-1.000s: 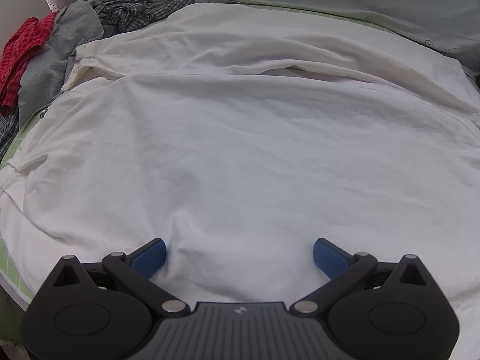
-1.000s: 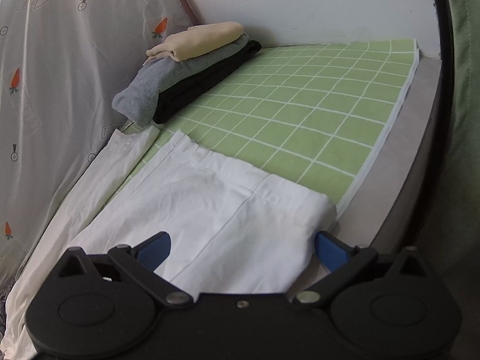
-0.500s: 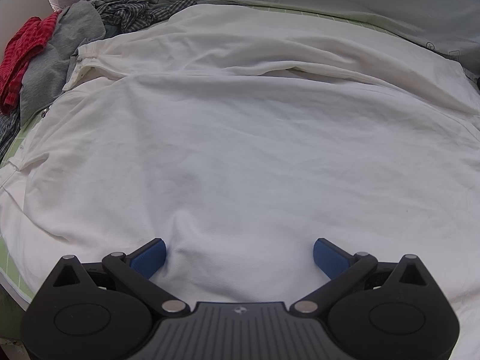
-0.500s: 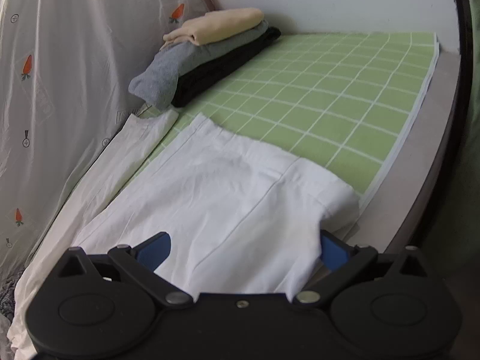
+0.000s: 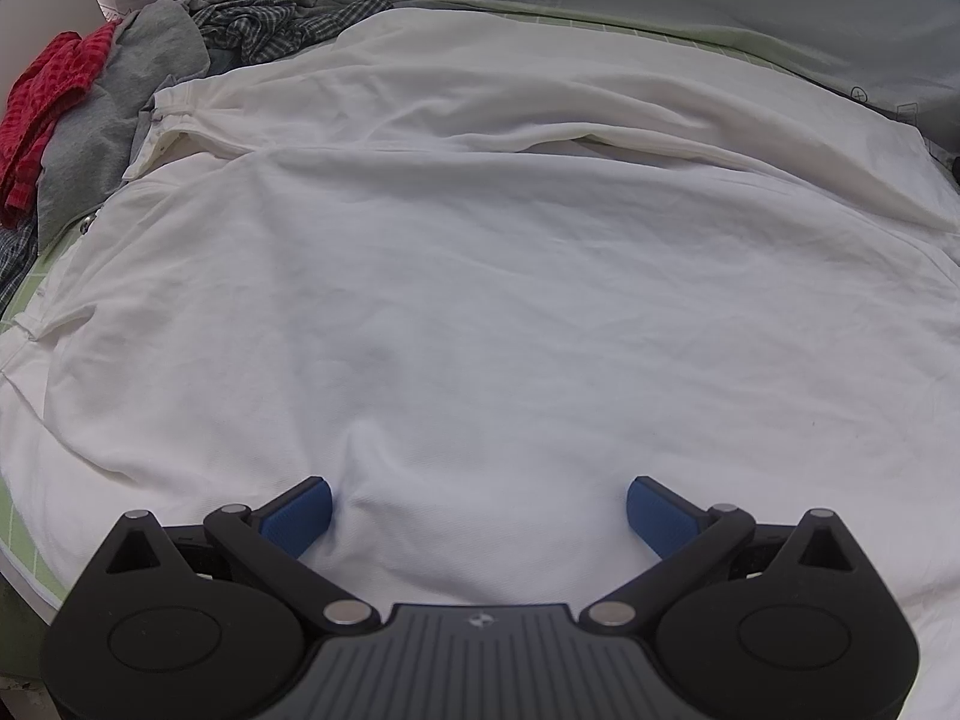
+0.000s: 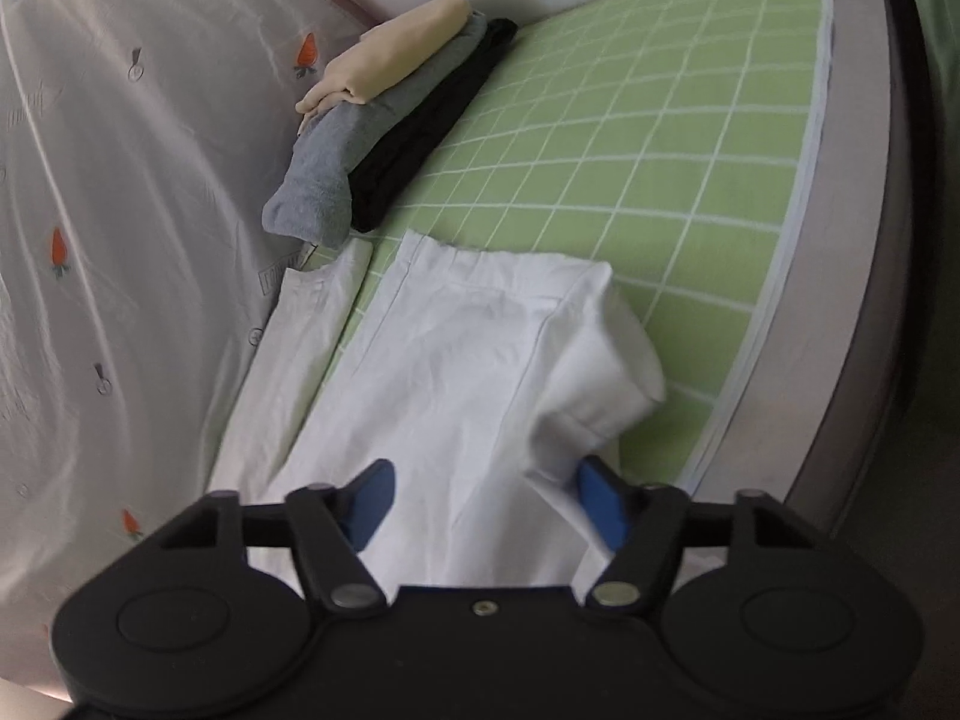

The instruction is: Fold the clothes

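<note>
A large white garment (image 5: 480,276) lies spread over the green grid mat and fills the left wrist view. My left gripper (image 5: 477,513) is open and low over its near edge, with a small fabric ridge by the left pad. In the right wrist view the garment's other end (image 6: 474,360) lies on the mat (image 6: 672,168). Its right corner is lifted and bunched. My right gripper (image 6: 486,501) is partly closed around that white cloth; the cloth sits between the blue pads (image 6: 600,501), and I cannot tell whether it is pinched.
A heap of unfolded clothes, red (image 5: 42,114), grey (image 5: 114,120) and checked (image 5: 270,24), lies at the far left. A folded stack, beige on grey on black (image 6: 390,120), sits by the carrot-print sheet (image 6: 120,210). The mat's edge (image 6: 798,228) runs along the right.
My right gripper has narrowed around the white cloth and swung, and the garment's right corner has risen and bunched. The left gripper has barely moved.
</note>
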